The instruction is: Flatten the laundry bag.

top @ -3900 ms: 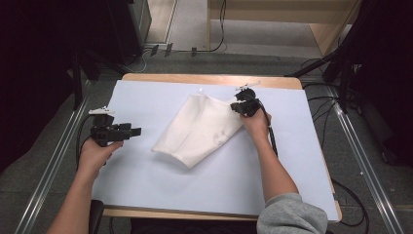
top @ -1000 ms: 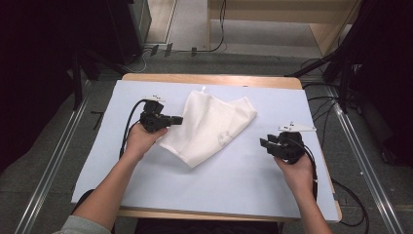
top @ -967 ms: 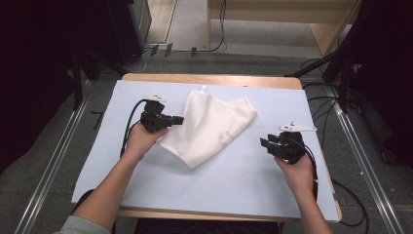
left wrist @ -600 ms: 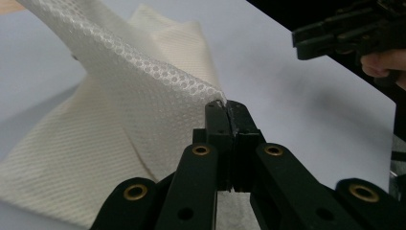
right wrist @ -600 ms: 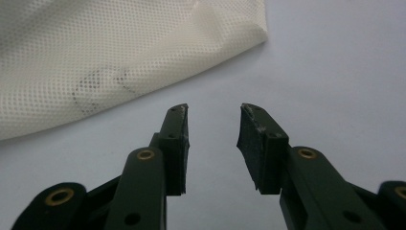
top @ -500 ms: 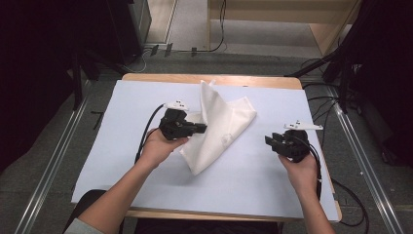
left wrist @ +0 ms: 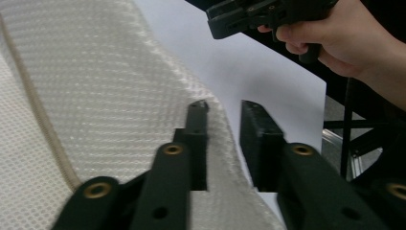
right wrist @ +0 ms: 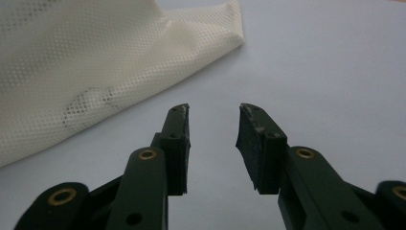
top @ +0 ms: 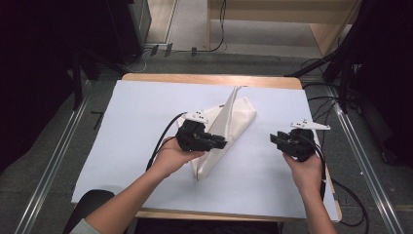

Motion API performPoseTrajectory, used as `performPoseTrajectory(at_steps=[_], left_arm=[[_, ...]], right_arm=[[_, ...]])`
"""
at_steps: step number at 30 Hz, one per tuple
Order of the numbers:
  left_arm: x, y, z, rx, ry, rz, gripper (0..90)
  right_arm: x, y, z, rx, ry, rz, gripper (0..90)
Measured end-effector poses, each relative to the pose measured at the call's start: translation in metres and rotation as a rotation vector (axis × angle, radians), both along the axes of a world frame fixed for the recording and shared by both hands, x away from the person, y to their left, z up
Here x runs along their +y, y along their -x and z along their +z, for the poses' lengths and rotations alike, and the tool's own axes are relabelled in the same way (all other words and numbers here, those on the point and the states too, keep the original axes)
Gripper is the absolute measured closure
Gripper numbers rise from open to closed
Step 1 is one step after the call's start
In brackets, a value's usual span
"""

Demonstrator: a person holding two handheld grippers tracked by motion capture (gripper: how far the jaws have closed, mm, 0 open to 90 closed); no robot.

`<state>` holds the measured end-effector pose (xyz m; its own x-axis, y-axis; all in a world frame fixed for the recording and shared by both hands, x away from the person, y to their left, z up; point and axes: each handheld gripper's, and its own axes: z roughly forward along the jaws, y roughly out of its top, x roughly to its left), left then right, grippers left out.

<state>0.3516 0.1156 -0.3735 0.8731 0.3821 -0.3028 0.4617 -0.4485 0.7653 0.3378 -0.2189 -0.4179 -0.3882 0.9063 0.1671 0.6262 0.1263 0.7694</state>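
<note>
A cream mesh cloth (top: 239, 116) lies folded in the middle of the white sheet (top: 131, 131), one flap still standing up as a ridge toward the far edge. My left gripper (top: 222, 143) hovers over the cloth's near part. In the left gripper view its jaws (left wrist: 224, 108) have just been opening and stand apart, with the cloth's edge (left wrist: 95, 72) lying loose in the gap, not pinched. My right gripper (top: 275, 139) hangs over bare sheet to the right of the cloth. In the right gripper view it (right wrist: 213, 112) is open and empty, the cloth (right wrist: 72, 62) ahead to its left.
The white sheet covers a wooden table (top: 209, 79). Metal rails (top: 48, 170) run along the floor on both sides, with cables (top: 336, 102) and dark equipment beyond. Bare sheet stretches left of the cloth and along the near edge.
My left gripper has moved right across the cloth, carrying its left edge over so the cloth folded narrower, and its jaws have opened. The right gripper has stayed in place.
</note>
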Motion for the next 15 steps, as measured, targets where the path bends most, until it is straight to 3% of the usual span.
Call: performPoseTrajectory(at_steps=[5, 7, 11, 15], left_arm=[[0.011, -0.004, 0.002, 0.015, 0.019, 0.008, 67.0], [0.013, -0.008, -0.006, 0.028, 0.006, 0.019, 74.0], [0.014, -0.017, -0.031, 0.062, -0.061, 0.052, 88.5], [0.012, -0.022, -0.044, 0.086, -0.076, 0.065, 90.0]], right_arm=[[0.001, -0.001, -0.001, 0.005, 0.002, 0.003, 65.9], [0.003, -0.001, -0.001, 0.007, -0.001, 0.006, 66.0], [0.010, -0.002, -0.001, 0.003, -0.002, 0.019, 66.0], [0.020, -0.006, 0.000, 0.004, -0.007, 0.044, 65.9]])
